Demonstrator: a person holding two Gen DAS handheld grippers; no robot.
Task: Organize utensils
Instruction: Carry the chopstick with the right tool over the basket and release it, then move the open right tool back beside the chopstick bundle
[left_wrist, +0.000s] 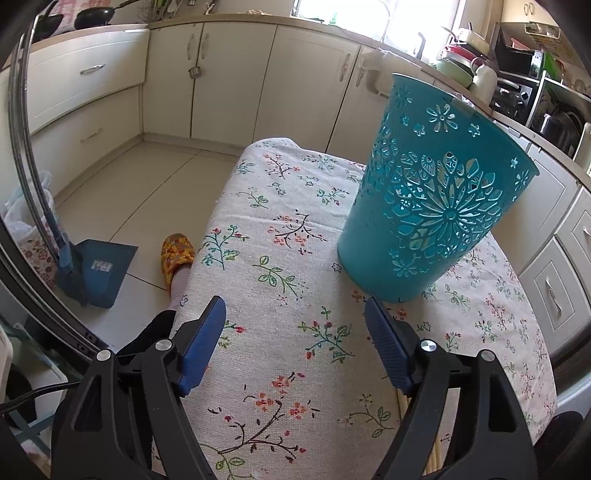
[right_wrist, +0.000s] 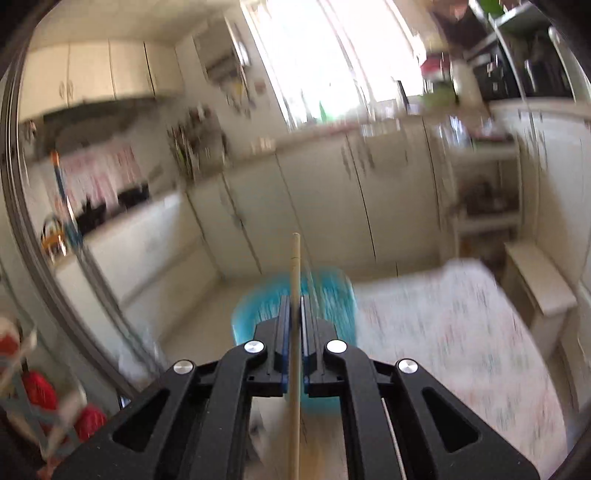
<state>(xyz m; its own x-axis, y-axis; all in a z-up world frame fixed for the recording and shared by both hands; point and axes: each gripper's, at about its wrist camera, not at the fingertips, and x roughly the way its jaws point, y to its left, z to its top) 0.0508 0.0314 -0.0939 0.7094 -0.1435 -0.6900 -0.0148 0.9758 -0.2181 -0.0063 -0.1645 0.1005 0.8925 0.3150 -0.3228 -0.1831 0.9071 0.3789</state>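
A teal plastic basket (left_wrist: 432, 199) with cut-out flower patterns stands upright on the floral tablecloth (left_wrist: 280, 280), ahead and to the right of my left gripper (left_wrist: 295, 314). The left gripper is open and empty above the cloth. Pale wooden sticks (left_wrist: 402, 402) lie on the cloth under its right finger. My right gripper (right_wrist: 295, 299) is shut on a thin wooden stick (right_wrist: 294, 258) that points up between its pads. The right wrist view is motion-blurred; the teal basket (right_wrist: 332, 295) shows just beyond the fingers, on the table.
The table's left edge drops to the tiled floor, where a blue dustpan (left_wrist: 99, 269) and a person's foot in a yellow slipper (left_wrist: 175, 254) are. Cream kitchen cabinets (left_wrist: 229, 81) run behind, with dishes and appliances (left_wrist: 517, 85) on the counter at right.
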